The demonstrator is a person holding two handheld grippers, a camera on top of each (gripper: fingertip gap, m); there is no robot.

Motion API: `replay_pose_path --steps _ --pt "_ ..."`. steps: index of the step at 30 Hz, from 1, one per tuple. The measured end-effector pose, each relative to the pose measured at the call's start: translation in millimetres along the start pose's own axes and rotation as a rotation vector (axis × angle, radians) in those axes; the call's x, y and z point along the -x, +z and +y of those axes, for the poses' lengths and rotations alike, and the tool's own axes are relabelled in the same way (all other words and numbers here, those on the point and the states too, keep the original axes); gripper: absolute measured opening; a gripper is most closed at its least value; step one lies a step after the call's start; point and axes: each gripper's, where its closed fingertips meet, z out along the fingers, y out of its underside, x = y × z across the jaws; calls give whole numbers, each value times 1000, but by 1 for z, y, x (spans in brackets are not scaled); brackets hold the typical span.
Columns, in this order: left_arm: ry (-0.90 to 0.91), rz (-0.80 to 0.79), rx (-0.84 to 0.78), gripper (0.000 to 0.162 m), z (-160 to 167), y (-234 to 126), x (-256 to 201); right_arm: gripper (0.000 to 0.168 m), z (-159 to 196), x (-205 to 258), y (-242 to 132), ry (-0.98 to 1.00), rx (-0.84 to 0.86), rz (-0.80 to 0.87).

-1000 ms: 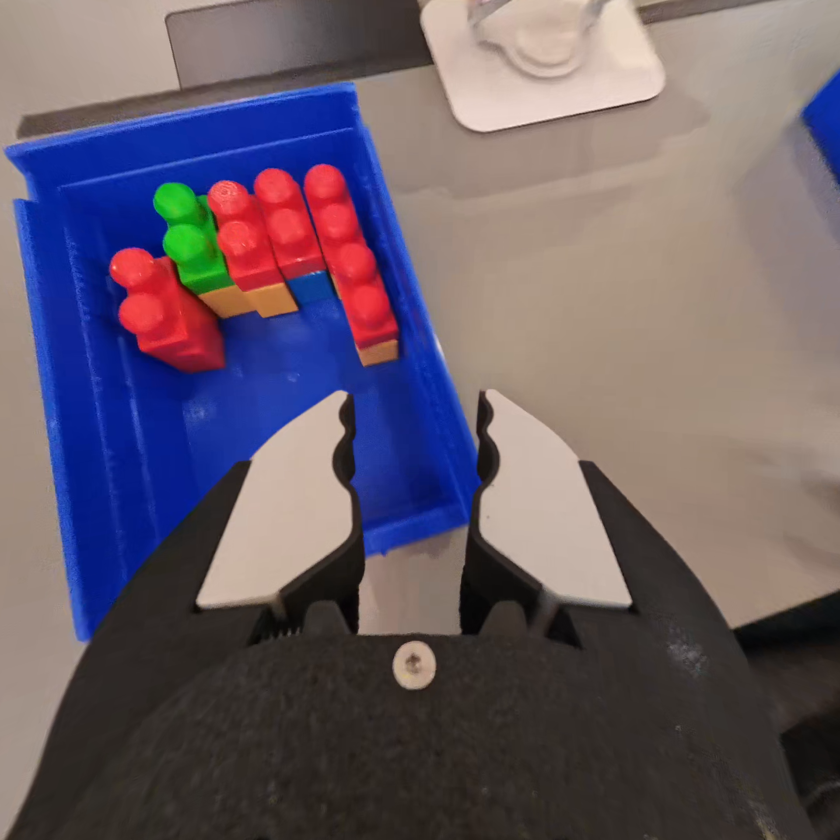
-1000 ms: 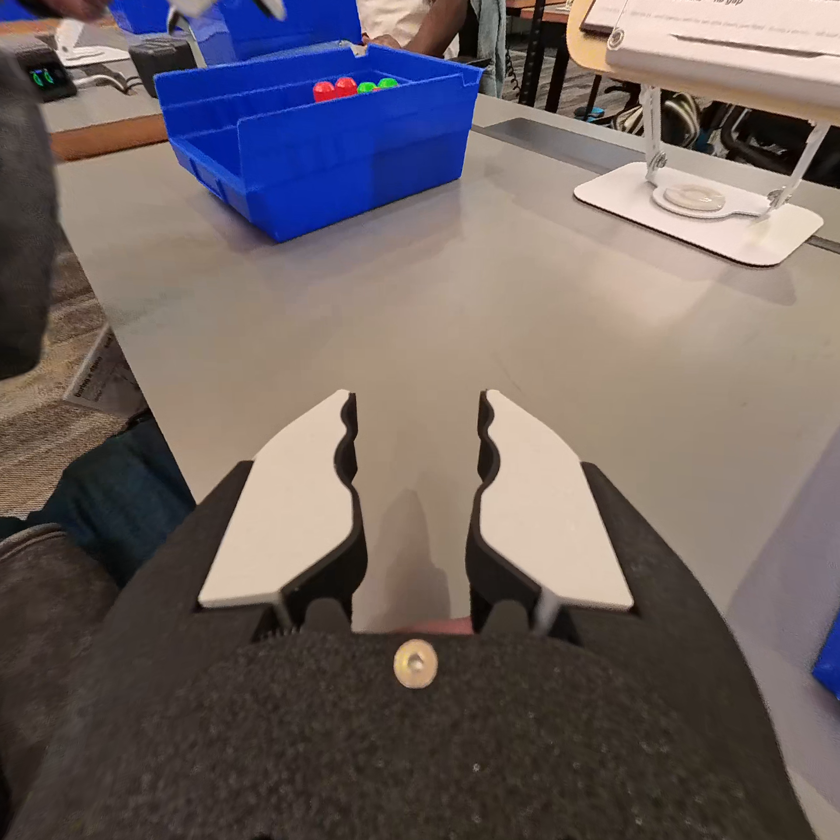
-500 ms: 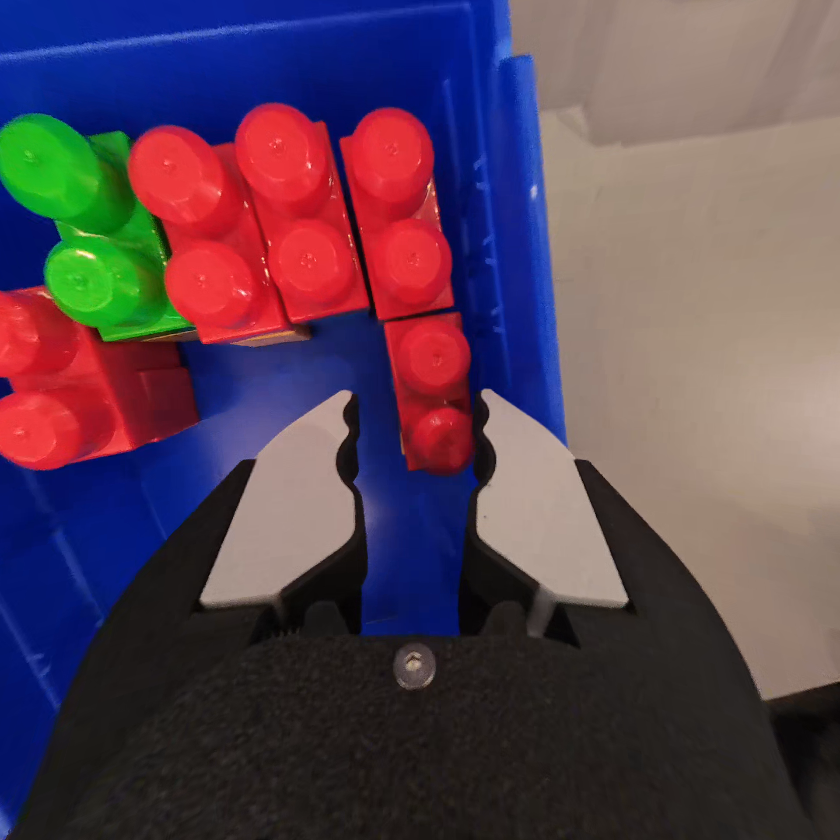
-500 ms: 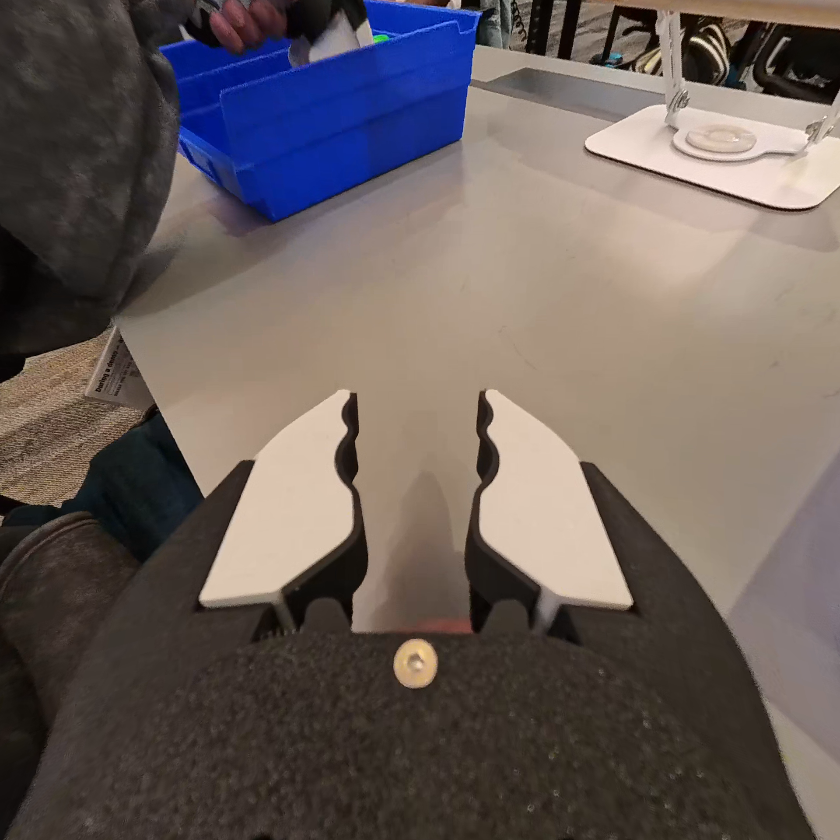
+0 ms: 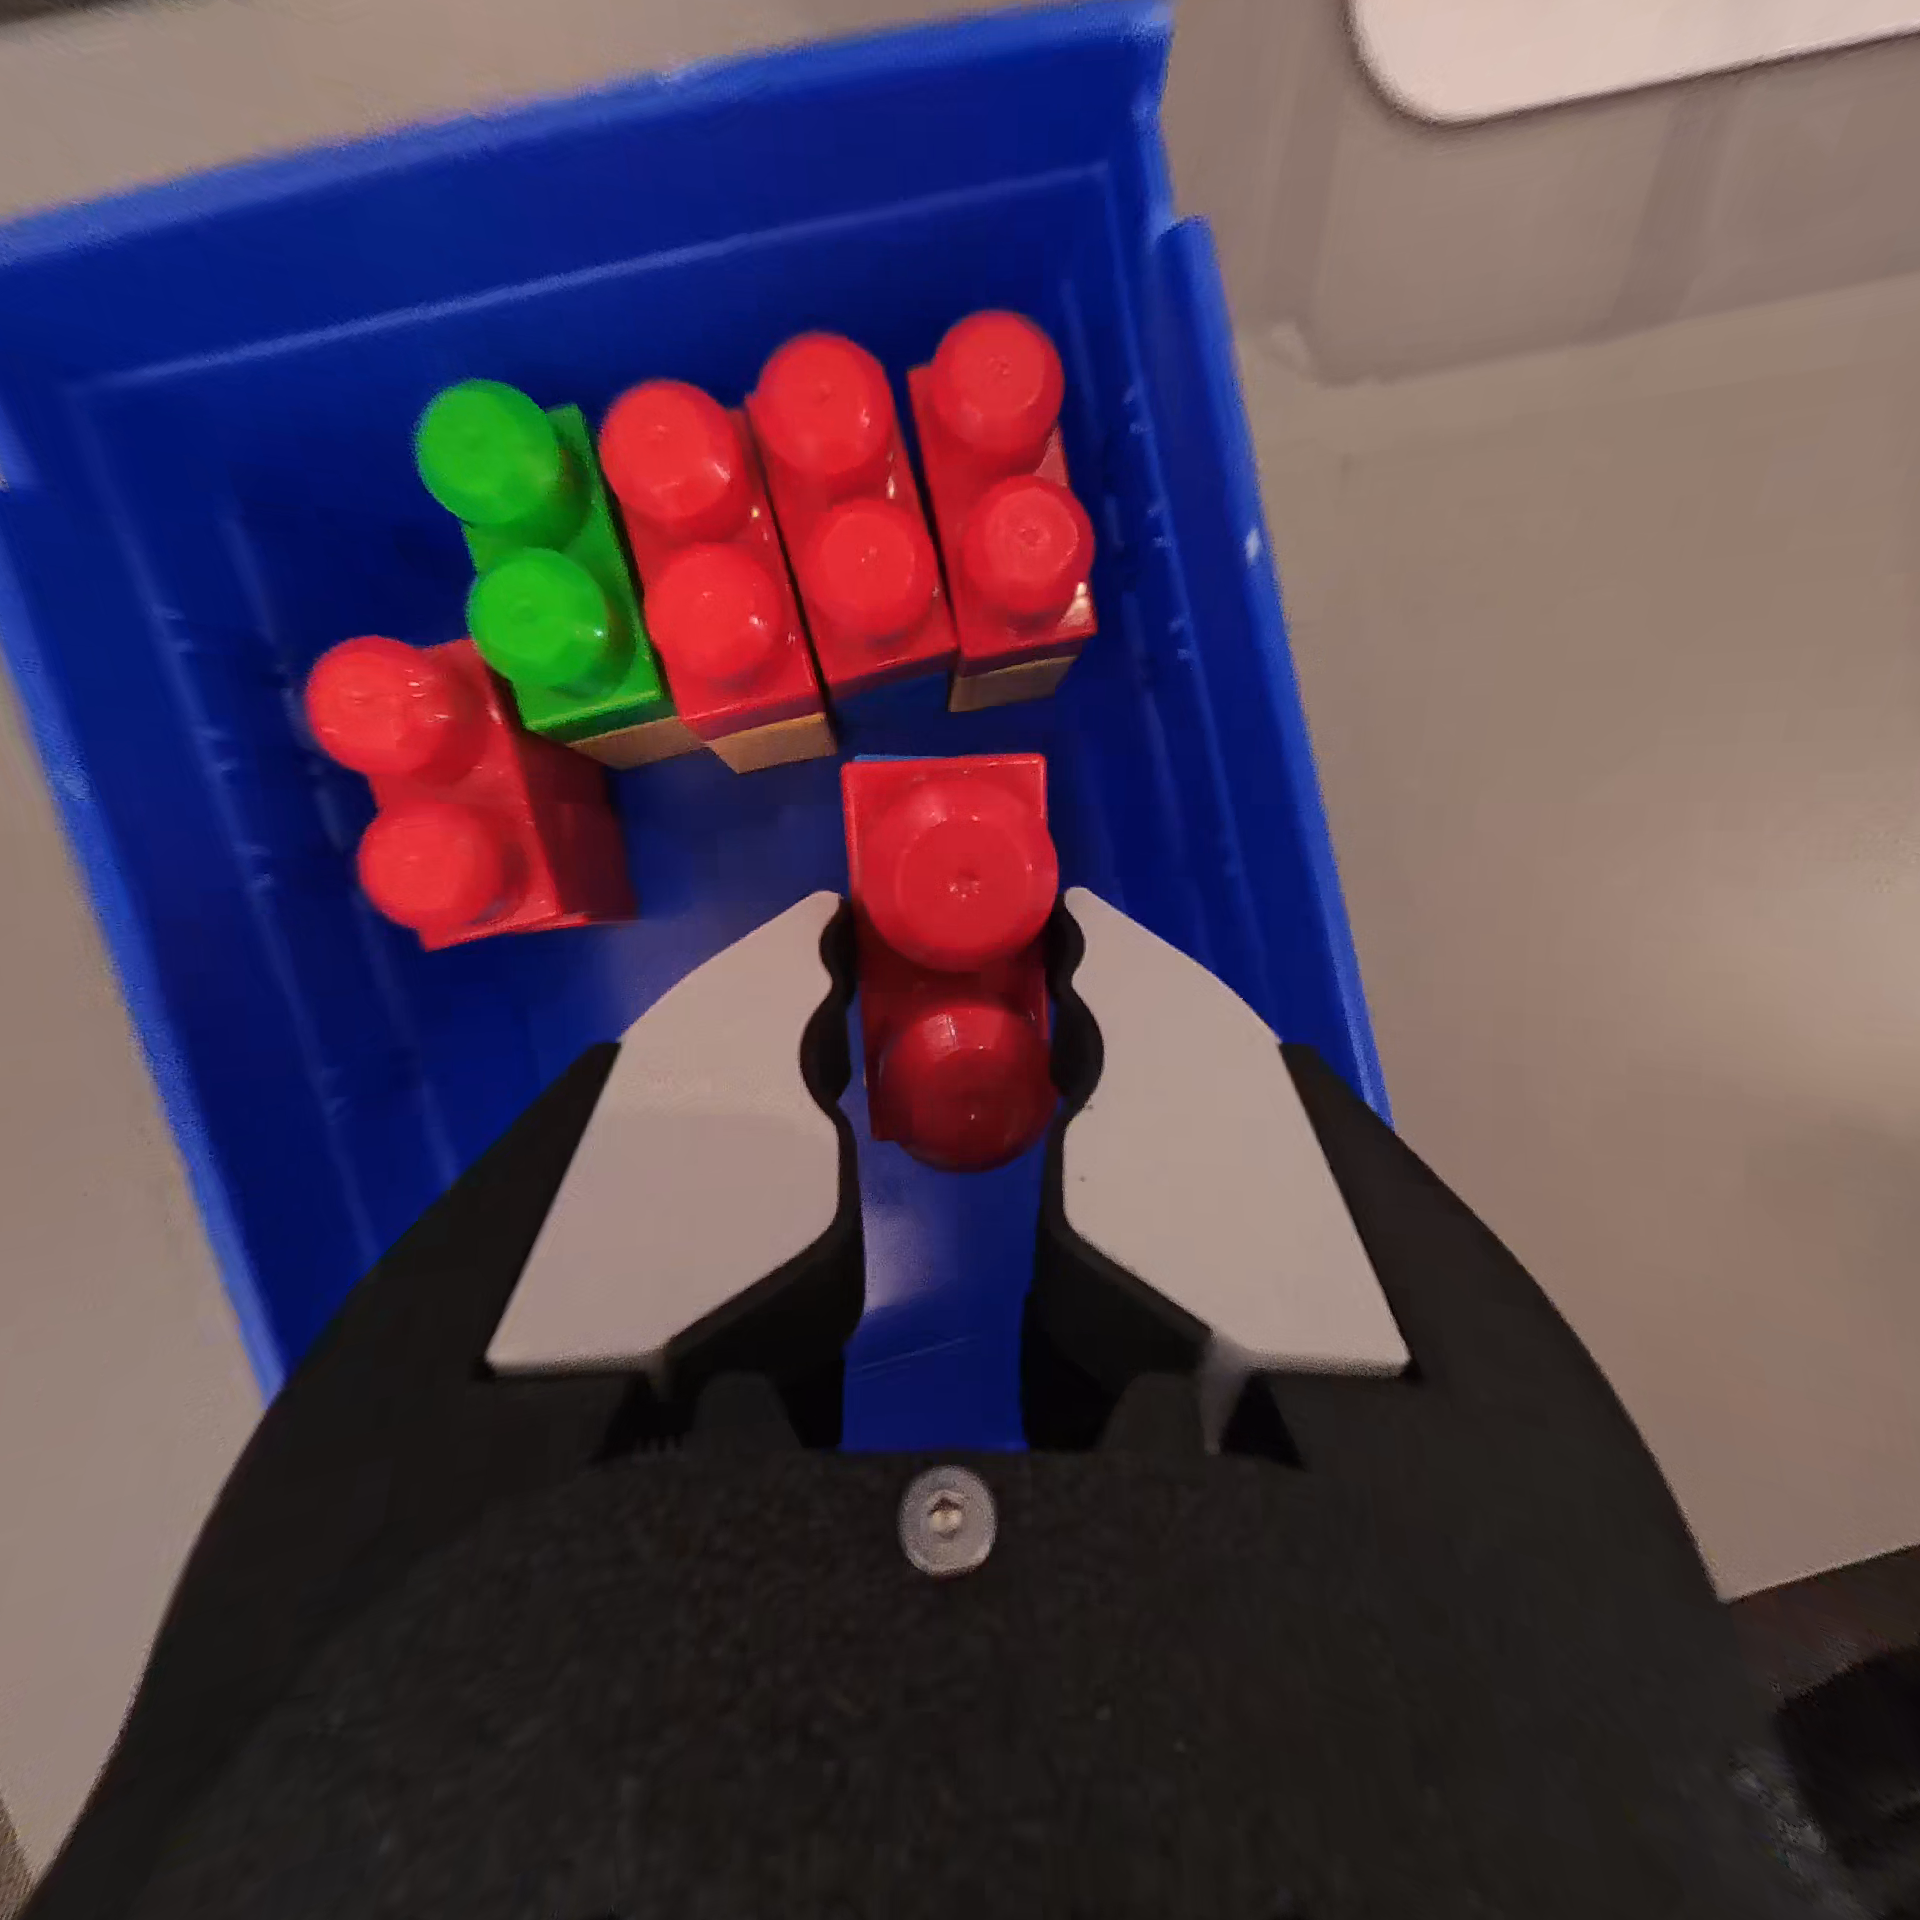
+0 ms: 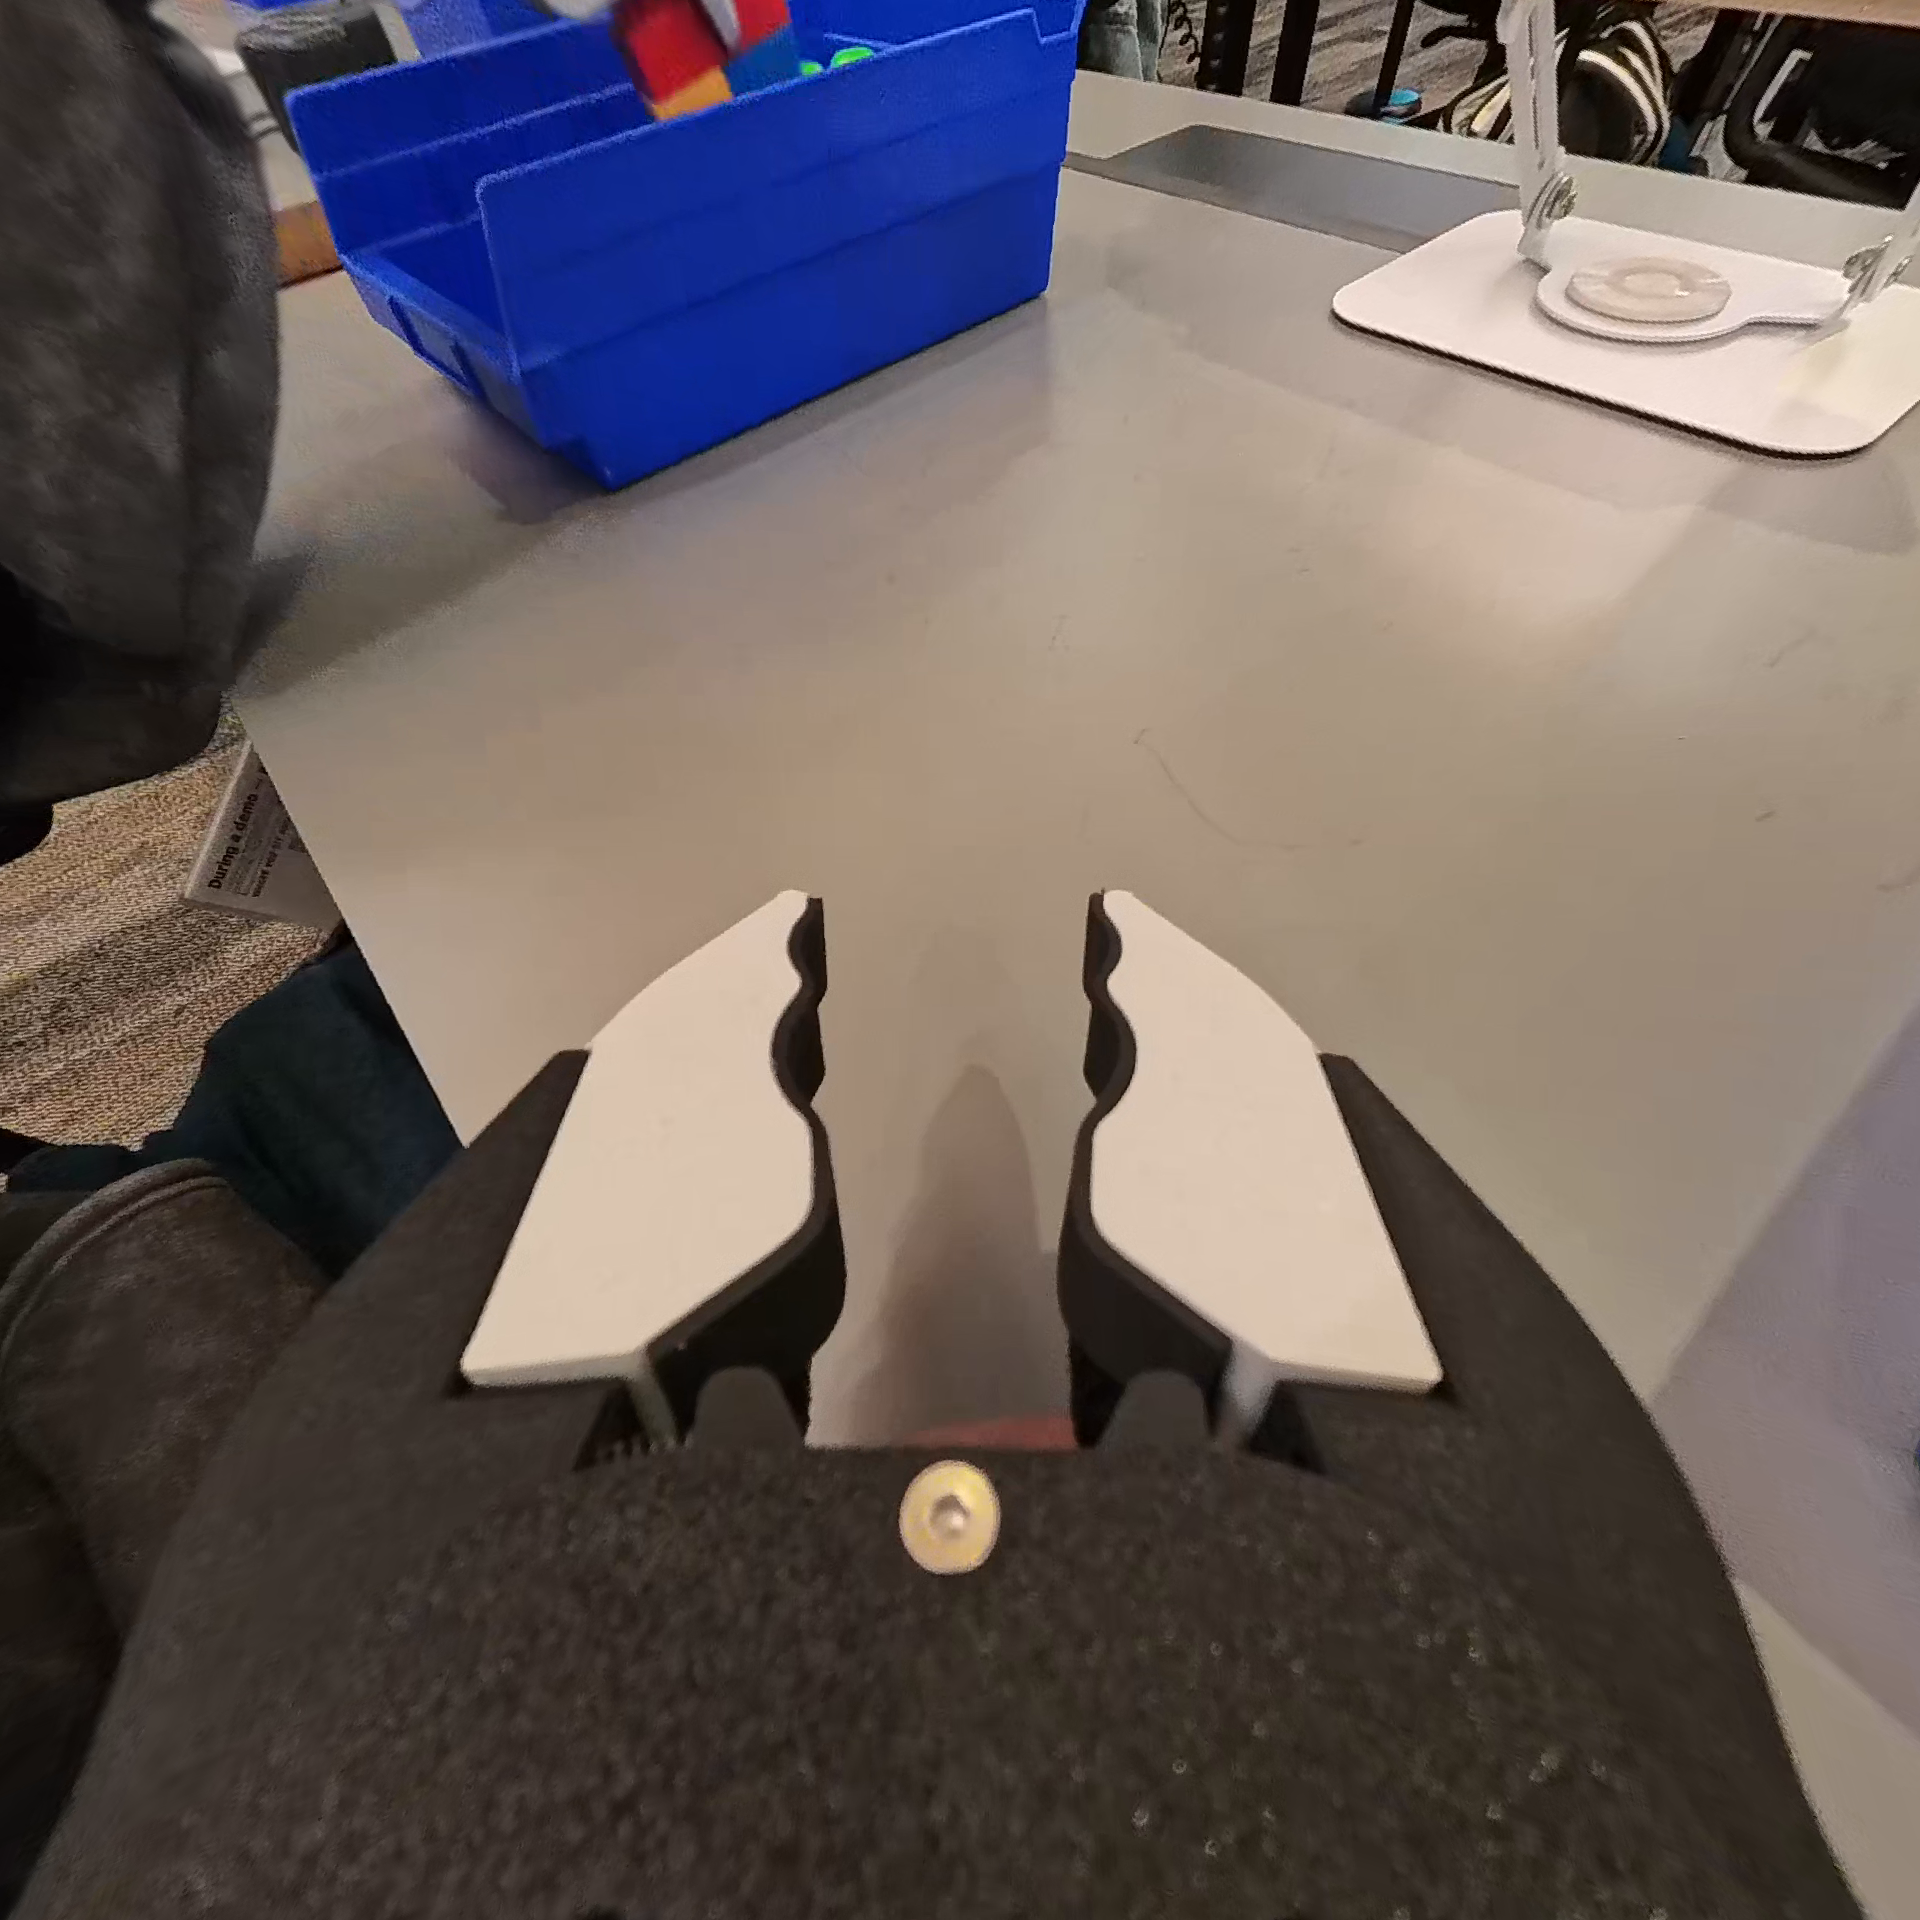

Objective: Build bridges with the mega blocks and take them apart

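A blue bin [image 5: 1195, 727] holds several mega blocks: a green one [image 5: 540, 561], three red-topped ones in a row [image 5: 862, 520] and a red one at the left [image 5: 447, 800]. Orange shows under some of them. My left gripper [image 5: 951, 914] is shut on a red two-stud block [image 5: 951, 862] and holds it above the bin's right side. In the right wrist view the bin [image 6: 779, 260] stands far left, and the held block [image 6: 675, 52] hangs blurred above it. My right gripper [image 6: 951, 914] is open and empty, low over the grey table [image 6: 1143, 623].
A white stand base [image 6: 1662, 343] sits at the back right of the table and also shows in the left wrist view [image 5: 1610, 42]. A person's grey sleeve [image 6: 104, 364] is at the left. The table's left edge runs beside carpet with a paper sheet [image 6: 249, 842]. About 40 centimetres separates my left fingertips from my right.
My left gripper went down into the bin, shut on the red block by the right wall and raised it. My right gripper stayed open over the table.
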Motion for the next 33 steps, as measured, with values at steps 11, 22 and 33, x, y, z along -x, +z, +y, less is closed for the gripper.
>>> replay_pose_path --steps 11,22,33 --pt "161 392 -463 34 31 -97 -133 47 -18 6 5 136 -89 -117" --pt "219 1098 -530 34 91 -97 -298 59 -90 46 1 431 -390 -675" --pt "213 1242 -476 34 111 -77 -327 51 -79 65 10 438 -356 -719"
